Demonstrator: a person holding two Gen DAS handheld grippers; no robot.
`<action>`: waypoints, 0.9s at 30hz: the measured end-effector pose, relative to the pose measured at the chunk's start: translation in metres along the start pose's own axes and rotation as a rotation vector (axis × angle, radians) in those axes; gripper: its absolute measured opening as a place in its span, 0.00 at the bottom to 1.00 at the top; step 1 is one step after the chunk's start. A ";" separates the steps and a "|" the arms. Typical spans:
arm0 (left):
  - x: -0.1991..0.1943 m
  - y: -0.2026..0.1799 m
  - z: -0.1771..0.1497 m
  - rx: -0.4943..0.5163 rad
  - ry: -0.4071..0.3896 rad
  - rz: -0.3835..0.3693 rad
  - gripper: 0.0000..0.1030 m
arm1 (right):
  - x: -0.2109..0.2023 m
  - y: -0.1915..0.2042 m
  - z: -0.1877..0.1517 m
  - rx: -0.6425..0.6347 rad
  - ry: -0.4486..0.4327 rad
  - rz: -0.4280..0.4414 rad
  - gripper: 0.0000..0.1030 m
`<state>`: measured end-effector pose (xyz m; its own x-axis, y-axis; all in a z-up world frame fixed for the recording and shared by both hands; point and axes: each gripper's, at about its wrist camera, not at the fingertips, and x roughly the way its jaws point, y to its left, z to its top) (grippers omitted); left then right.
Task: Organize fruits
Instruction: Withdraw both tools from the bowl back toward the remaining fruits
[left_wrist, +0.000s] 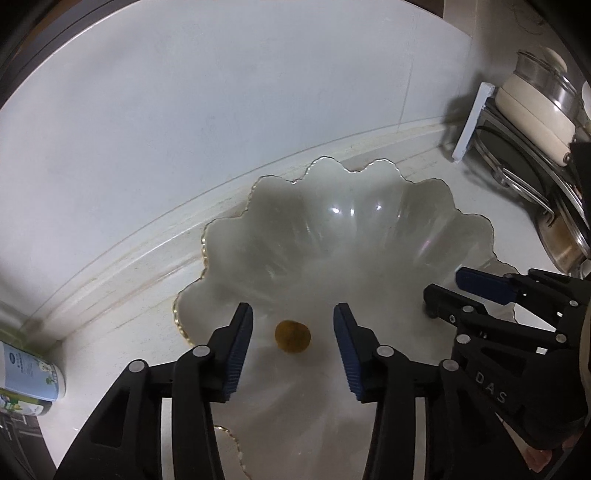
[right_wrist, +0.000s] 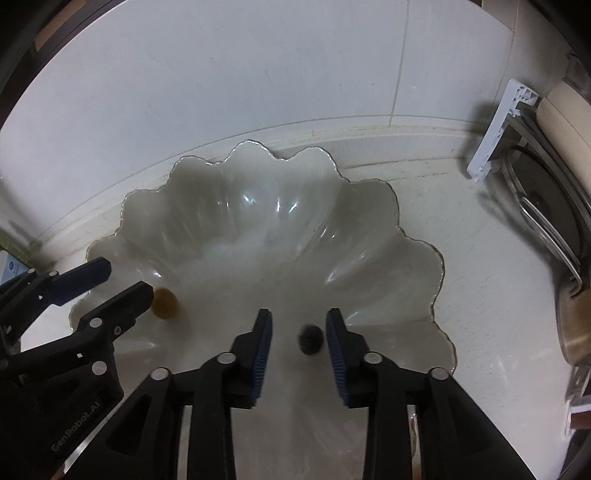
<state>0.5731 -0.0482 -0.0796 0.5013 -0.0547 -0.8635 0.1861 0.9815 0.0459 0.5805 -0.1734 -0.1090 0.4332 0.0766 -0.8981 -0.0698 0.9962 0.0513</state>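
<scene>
Here, both grippers, left (left_wrist: 293, 341) and right (right_wrist: 299, 341), stand open above the scalloped bowl (left_wrist: 343, 206); yellow fruit (left_wrist: 292, 336) and dark fruit (right_wrist: 311, 339) lie released, so lifting straight up should avoid nudging them.

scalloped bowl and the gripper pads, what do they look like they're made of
Scalloped bowl: likely translucent milky glass with a glossy finish. It shows sharp highlights, and its wavy rim carries a thin gold-looking edge.

Pads of the left gripper: probably blue rubber or soft plastic, matte, with fine ribbing along the edge, mounted on black hard-plastic fingers.

Yellow fruit (left_wrist: 292, 336) & dark fruit (right_wrist: 311, 339) apart in scalloped bowl (left_wrist: 343, 221).
</scene>
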 end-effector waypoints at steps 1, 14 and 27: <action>-0.001 0.001 -0.001 -0.004 -0.001 0.003 0.45 | -0.001 0.000 0.000 0.000 -0.003 -0.001 0.33; -0.060 0.006 -0.010 -0.002 -0.136 0.082 0.62 | -0.064 0.000 -0.018 0.027 -0.143 -0.035 0.33; -0.130 0.005 -0.038 0.002 -0.283 0.080 0.70 | -0.140 0.004 -0.052 0.041 -0.281 -0.055 0.33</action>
<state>0.4766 -0.0289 0.0134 0.7300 -0.0266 -0.6829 0.1384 0.9843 0.1096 0.4731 -0.1820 -0.0057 0.6674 0.0252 -0.7443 -0.0057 0.9996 0.0287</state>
